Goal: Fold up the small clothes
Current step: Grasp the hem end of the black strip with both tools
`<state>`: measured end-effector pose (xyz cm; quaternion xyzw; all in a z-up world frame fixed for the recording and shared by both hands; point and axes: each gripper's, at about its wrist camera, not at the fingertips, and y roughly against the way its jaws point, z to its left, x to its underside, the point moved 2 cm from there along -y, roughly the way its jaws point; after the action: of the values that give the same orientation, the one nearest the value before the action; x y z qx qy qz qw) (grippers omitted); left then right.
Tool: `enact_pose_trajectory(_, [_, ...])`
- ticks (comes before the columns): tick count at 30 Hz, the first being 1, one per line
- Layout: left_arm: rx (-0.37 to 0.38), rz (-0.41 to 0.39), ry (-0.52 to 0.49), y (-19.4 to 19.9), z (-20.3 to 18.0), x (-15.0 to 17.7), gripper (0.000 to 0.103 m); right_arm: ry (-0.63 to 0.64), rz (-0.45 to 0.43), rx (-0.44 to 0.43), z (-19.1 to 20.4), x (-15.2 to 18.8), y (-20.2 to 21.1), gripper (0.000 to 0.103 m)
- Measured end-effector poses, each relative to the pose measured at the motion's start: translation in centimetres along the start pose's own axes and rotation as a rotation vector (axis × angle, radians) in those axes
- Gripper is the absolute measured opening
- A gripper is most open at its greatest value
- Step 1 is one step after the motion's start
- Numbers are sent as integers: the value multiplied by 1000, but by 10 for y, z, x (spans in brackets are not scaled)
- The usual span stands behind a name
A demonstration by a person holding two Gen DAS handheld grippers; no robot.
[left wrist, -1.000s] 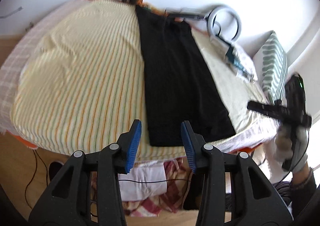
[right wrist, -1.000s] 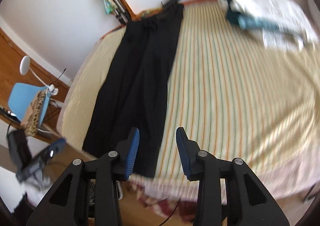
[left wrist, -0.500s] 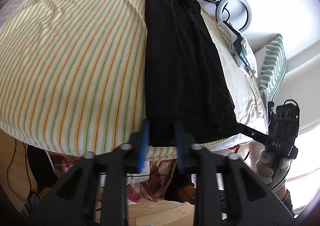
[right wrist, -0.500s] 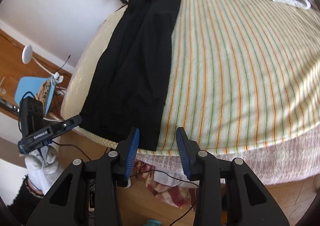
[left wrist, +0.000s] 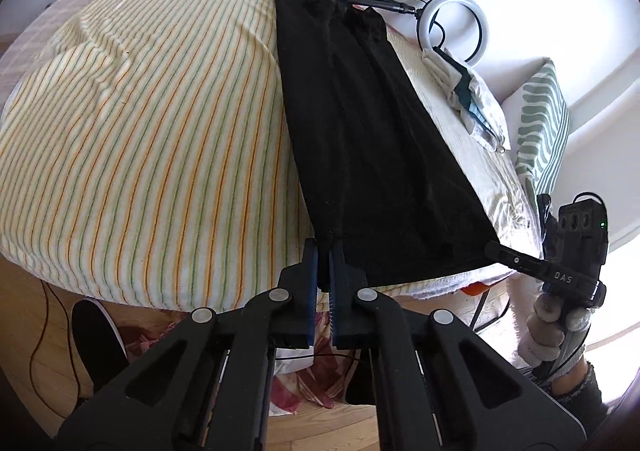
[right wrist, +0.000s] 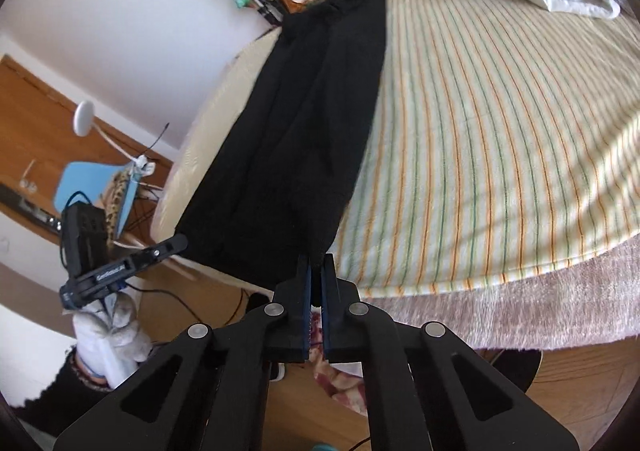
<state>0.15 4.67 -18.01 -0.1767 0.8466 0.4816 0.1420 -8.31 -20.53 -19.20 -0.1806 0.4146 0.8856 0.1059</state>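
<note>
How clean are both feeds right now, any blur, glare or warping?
Left wrist view: sharp, strong fisheye bulge in the striped yellow bedsheet, window glare blown out lower right, long black garment too dark for fold detail. Right wrist view: mostly sharp, slight blur at the left edge, sunlight patches on the sheet.

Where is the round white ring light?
In the left wrist view, the ring light leans on the wall past the bed's far edge, right of the black garment, above folded clothes.

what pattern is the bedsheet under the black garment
Cream with thin orange and green stripes on the bedsheet; clearest in the right wrist view.
</note>
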Motion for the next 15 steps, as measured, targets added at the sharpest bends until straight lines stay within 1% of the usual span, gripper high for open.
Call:
enact_pose_trajectory(2, [-12, 26, 12, -10, 5, 1, 2, 13, 27, 24, -1, 2, -10, 2])
enact_pose_trajectory(4, [-20, 45, 24, -17, 10, 2, 2, -5, 68, 55, -6, 4, -25, 2])
enact_pose_trajectory(5, [-24, 46, 22, -18, 11, 2, 2, -13, 79, 58, -9, 5, -29, 2])
enact_pose_trajectory(8, [-21, 38, 11, -14, 11, 2, 2, -26, 74, 35, -10, 1, -27, 2])
enact_pose_trajectory(10, [-14, 34, 14, -10, 10, -2, 2, -48, 66, 6, -10, -2, -24, 2])
enact_pose_trajectory(15, [16, 24, 36, -5, 5, -15, 2, -59, 40, -11, -3, -15, -23, 2])
